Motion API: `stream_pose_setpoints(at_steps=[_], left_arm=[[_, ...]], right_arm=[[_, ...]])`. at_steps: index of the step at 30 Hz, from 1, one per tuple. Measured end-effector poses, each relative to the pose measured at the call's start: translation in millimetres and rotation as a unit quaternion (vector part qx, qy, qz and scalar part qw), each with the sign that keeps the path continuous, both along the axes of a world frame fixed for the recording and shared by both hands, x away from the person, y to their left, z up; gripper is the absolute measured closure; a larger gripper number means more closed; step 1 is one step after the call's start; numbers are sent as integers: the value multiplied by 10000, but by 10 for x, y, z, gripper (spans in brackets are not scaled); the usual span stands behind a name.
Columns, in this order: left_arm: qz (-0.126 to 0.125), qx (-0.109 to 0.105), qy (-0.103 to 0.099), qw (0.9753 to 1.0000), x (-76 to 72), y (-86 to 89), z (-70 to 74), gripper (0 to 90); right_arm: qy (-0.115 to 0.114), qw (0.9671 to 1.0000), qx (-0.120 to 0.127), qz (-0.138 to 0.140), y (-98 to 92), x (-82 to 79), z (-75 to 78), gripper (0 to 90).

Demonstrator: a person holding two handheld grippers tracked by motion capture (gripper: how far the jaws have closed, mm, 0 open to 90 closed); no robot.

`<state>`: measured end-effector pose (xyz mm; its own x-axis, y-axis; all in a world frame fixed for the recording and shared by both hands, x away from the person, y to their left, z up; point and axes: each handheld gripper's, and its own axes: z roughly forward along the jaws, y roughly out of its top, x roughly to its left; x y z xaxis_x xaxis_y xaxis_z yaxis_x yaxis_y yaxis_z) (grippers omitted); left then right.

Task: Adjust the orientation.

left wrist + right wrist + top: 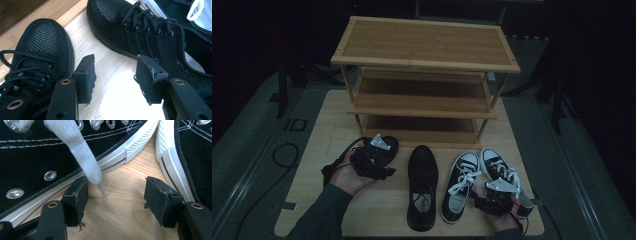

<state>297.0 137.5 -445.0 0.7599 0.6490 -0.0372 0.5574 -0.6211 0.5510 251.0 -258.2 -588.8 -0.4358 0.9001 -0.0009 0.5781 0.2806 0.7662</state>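
Two black mesh lace-up shoes lie on the wooden board. One (391, 145) (42, 50) sits at the left, partly under my left gripper; the other (422, 185) (150, 32) lies in the middle. My left gripper (382, 167) (115, 77) hovers open over the bare board between them, holding nothing. Right of them lie two black-and-white sneakers, one (459, 185) (37, 157) beside the other (498, 167) (197, 157). My right gripper (486, 196) (116, 200) stands open in the gap between the sneakers. A white lace (77, 152) hangs just in front of its left jaw.
A three-shelf wooden shoe rack (424, 65) stands at the back of the board (327, 130), its shelves bare. A dark floor with cables surrounds the board. The board's front edge lies just behind both grippers.
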Motion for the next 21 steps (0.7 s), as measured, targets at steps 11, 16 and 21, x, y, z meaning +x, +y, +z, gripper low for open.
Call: stream_pose_setpoints(at_steps=[11, 16, 21], left_arm=[[-129, -15, 51, 9999, -17, -81, 13, 501], [-265, 21, 65, 9996, -40, -141, 10, 497], [-345, 29, 56, 9994, -50, -189, 5, 477]], right_arm=[[0, 10000, 4, 5, -1, 2, 0, 354], [2, 10000, 5, 2, 0, 1, 0, 354], [0, 10000, 4, 5, -1, 2, 0, 354]])
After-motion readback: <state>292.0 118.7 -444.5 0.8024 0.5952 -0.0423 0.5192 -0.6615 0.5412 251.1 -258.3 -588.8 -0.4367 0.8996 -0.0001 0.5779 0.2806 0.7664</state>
